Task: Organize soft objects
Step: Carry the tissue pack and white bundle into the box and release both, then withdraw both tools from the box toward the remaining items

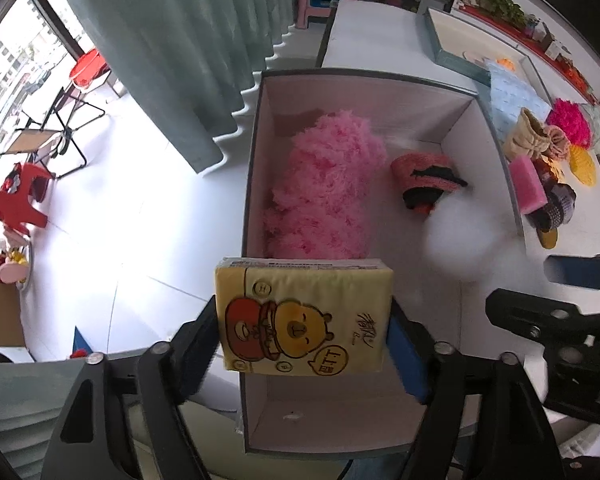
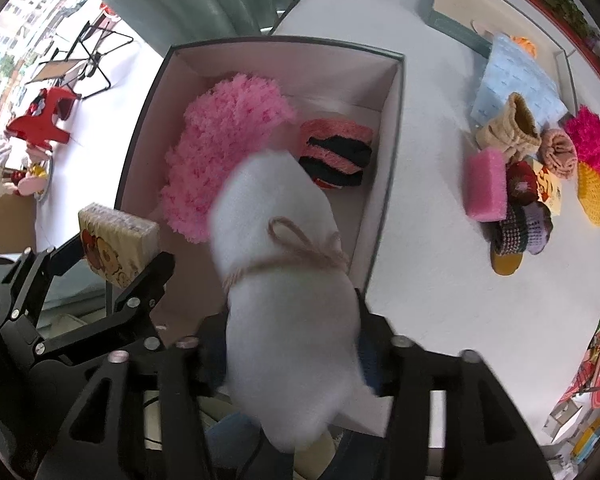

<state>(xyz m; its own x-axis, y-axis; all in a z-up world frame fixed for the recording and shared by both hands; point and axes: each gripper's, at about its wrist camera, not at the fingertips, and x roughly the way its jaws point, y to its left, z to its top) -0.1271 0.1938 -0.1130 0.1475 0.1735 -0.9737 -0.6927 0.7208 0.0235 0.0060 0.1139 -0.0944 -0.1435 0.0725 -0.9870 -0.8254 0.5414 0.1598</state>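
A grey box point(image 1: 256, 160) point(image 2: 140, 128) with a white inside stands at the table's left edge. In it lie a pink fluffy piece point(image 1: 324, 184) point(image 2: 220, 144) and a pink-and-black knitted item point(image 1: 424, 180) point(image 2: 336, 152). My left gripper point(image 1: 304, 312) point(image 2: 116, 256) hangs over the box's near end, open, with a yellow tissue pack point(image 1: 304, 320) point(image 2: 116, 244) loose between its fingers. My right gripper point(image 2: 288, 332) point(image 1: 560, 292) stands open over the box's near right wall. A blurred white stuffing bundle point(image 2: 284, 300) point(image 1: 460, 240), tied with twine, sits between its pads.
Right of the box, a pile of soft things lies on the white table point(image 2: 420, 240): pink sponge point(image 2: 486, 184), blue cloth point(image 2: 516, 80), magenta fluff point(image 2: 592, 140), yellow knit point(image 2: 594, 196), striped knit point(image 2: 524, 228). A shallow tray point(image 2: 456, 20) sits behind. Left is floor with a red stool point(image 2: 40, 120).
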